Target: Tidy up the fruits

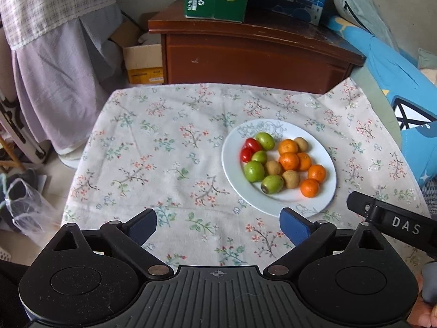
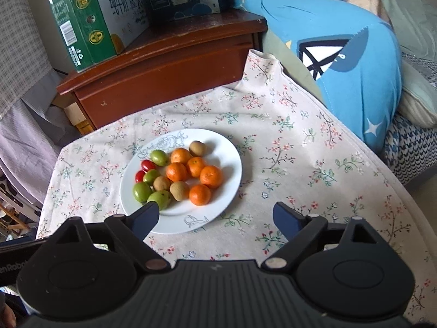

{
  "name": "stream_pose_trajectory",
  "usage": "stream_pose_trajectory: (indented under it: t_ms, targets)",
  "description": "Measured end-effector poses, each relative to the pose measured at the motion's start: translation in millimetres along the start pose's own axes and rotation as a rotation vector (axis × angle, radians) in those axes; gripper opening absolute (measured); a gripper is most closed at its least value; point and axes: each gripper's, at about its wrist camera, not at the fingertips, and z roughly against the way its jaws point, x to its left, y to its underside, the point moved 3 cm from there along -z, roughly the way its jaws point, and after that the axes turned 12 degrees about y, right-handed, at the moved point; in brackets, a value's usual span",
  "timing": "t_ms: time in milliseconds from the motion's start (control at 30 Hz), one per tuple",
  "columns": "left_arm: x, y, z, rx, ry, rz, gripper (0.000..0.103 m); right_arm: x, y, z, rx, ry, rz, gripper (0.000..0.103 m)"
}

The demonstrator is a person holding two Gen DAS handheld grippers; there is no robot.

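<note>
Floral cloth covers the counter (image 1: 164, 142); every fruit sits grouped by kind on the white plate (image 1: 322, 202), so sorting looks finished. Left hand-held gripper (image 1: 218, 225) and right hand-held gripper (image 2: 215, 220) both gape empty.

"DAS" on right tool (image 1: 393, 221); "纯牛奶", perhaps, on green carton (image 2: 109, 13).

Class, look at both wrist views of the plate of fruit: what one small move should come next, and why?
Probably none on the fruit: ease both tongs back. All of it sits grouped on the white plate: oranges together, green fruits beside the two tomatoes, though one brown fruit lies apart from the other two. The left tongs and right tongs are open and empty.
</note>
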Motion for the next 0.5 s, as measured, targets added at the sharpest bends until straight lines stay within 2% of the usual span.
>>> stream_pose_trajectory:
  t_ms: [167, 500]
  targets:
    - [-2, 5, -7, 0.009, -0.028, -0.054, 0.098, -3, 4, -6, 0.013, 0.009, -0.006, 0.093]
    - [7, 2, -30, 0.029, -0.065, -0.040, 0.098, -6, 10, -26, 0.070, 0.050, -0.010, 0.093]
